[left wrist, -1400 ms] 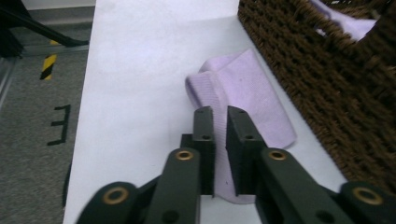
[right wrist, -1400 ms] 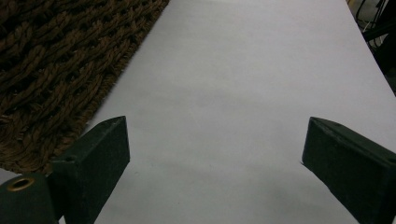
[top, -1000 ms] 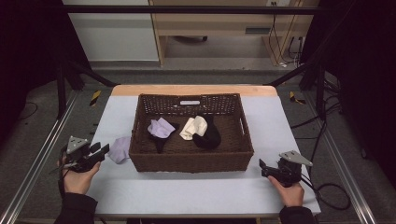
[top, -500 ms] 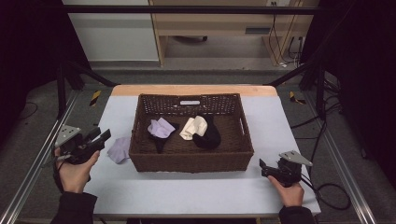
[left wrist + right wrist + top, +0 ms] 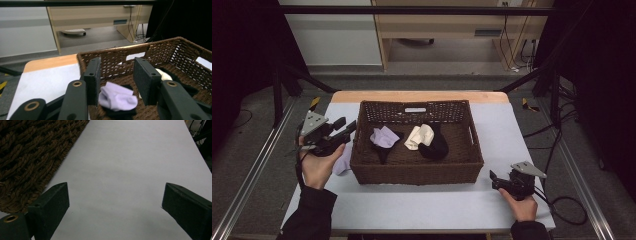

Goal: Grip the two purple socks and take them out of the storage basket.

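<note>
While wicker basket holds lavender sock, cream sock, black sock, second lavender sock lies outside its left wall. Left gripper raised beside rim, jaws parted, empty. Right gripper on table, jaws wide apart.

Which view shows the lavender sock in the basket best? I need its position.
The left gripper view: the lavender sock sits close between the open jaws. The high view shows it small inside the wicker basket.

Table bears basket and lilac sock.
</note>
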